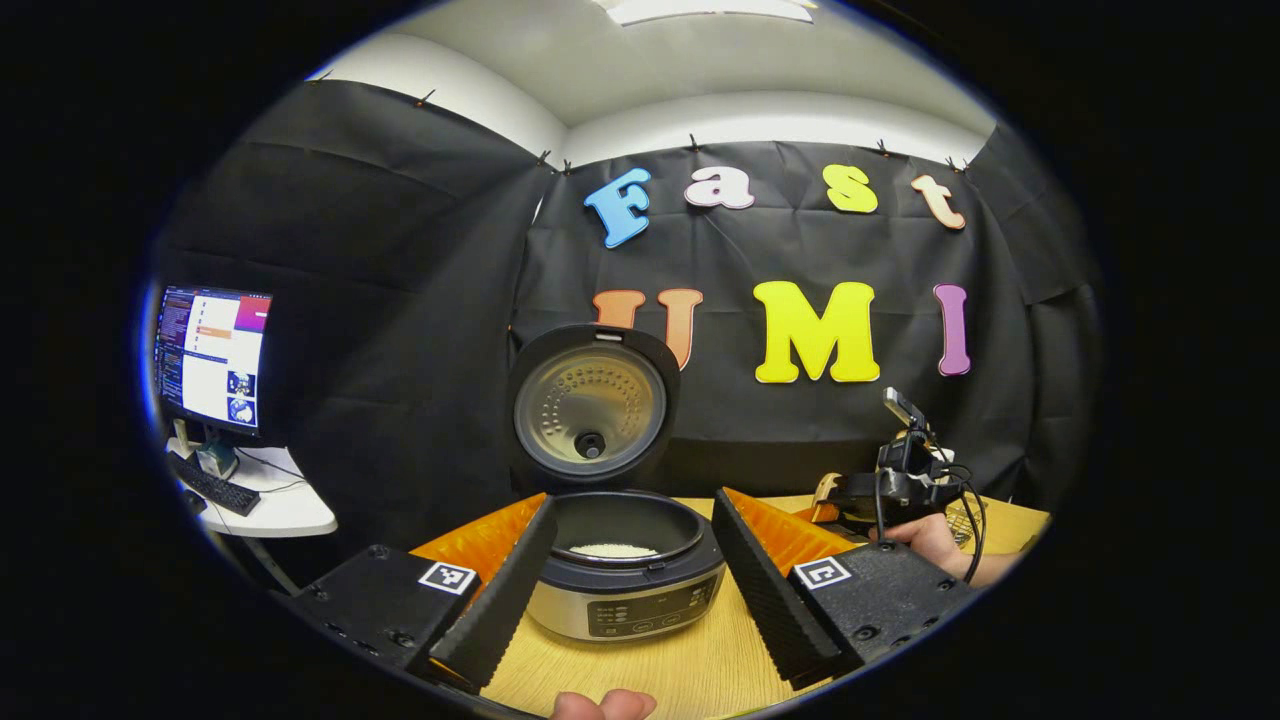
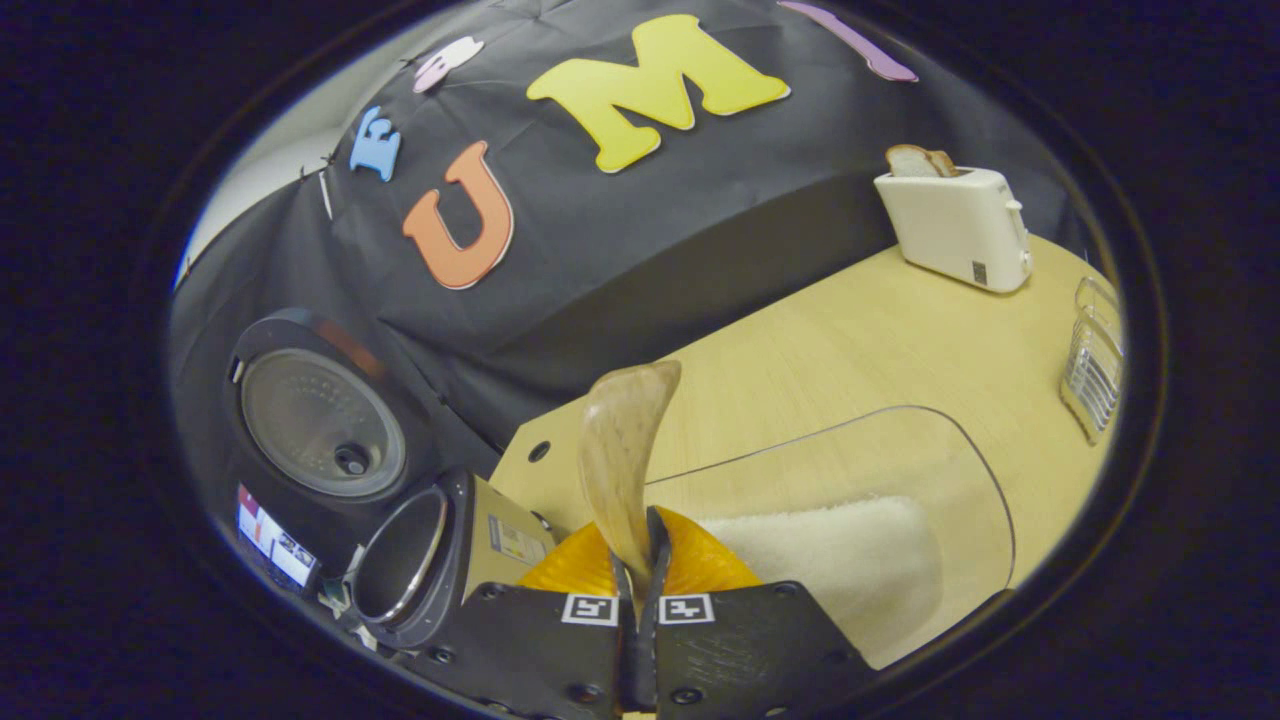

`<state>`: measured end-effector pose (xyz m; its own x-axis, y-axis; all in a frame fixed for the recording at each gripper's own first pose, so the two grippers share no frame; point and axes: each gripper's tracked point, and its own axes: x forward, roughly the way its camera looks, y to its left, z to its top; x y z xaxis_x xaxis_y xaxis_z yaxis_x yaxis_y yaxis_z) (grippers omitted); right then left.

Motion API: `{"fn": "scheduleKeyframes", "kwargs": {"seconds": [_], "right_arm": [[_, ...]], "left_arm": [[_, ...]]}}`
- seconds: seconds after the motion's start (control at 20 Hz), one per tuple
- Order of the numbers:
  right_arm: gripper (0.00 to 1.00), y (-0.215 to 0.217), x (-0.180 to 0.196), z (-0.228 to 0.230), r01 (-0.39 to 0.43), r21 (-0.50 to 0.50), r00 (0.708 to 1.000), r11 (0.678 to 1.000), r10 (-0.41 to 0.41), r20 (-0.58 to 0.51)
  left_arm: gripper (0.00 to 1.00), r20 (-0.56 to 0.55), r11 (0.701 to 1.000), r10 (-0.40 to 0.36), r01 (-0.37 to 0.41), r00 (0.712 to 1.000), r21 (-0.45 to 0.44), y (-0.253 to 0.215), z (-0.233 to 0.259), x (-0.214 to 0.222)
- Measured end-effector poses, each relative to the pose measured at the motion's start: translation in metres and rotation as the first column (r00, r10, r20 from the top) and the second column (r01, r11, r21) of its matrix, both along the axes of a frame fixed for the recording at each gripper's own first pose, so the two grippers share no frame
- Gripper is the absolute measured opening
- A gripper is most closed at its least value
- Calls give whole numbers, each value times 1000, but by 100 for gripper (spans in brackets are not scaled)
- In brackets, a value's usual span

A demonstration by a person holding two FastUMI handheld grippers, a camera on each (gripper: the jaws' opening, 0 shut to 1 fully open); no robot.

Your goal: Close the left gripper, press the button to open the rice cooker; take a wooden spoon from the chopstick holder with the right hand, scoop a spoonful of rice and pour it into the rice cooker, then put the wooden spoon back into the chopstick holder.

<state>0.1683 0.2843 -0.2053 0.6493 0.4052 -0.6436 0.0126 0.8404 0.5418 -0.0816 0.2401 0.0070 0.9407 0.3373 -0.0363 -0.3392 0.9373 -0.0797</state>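
Two steps done: rice cooker (image 1: 625,570) lid up, rice inside; wooden spoon (image 2: 617,455) clamped in right gripper (image 2: 640,560) fingers. Left gripper (image 1: 625,570) fingers apart. Return to chopstick holder (image 2: 1092,360) likely left.

Black cloth walls (image 1: 400,300) back a pale wooden table (image 2: 850,340); a monitor (image 1: 210,355) stands on a white side desk (image 1: 290,505).

Black tool (image 1: 625,570), square fiducial markers (image 1: 447,577)

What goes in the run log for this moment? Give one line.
lid: open | rice cooker: rice inside | left gripper: open | right gripper: shut on wooden spoon | rice container: beside spoon
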Motion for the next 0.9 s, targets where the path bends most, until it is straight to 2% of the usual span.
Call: {"fn": "scheduleKeyframes", "kwargs": {"seconds": [0.3, 0.65, 0.7, 0.75, 0.9], "right_arm": [[0, -27, 9, -2, 95, 148, 994, 984, -86, -62], [0, -57, 18, 27, 138, 240, 990, 961, -134, -33], [0, -61, 19, 29, 146, 256, 989, 956, -142, -34], [0, -66, 20, 30, 144, 261, 990, 955, -140, -34], [0, -76, 23, 36, 152, 295, 988, 943, -150, -29]], "left_arm": [[99, 3, 1000, 1, -1, 1000, 10, -5, 3, 1], [99, -19, 1000, -4, 4, 1000, -4, -9, -5, 7], [95, -21, 1000, 3, -3, 1000, 0, -6, -6, 7], [99, -22, 1000, 9, -9, 1000, 0, -5, -6, 6], [99, -42, 1000, 19, -19, 999, 1, -4, -12, 7]]}}
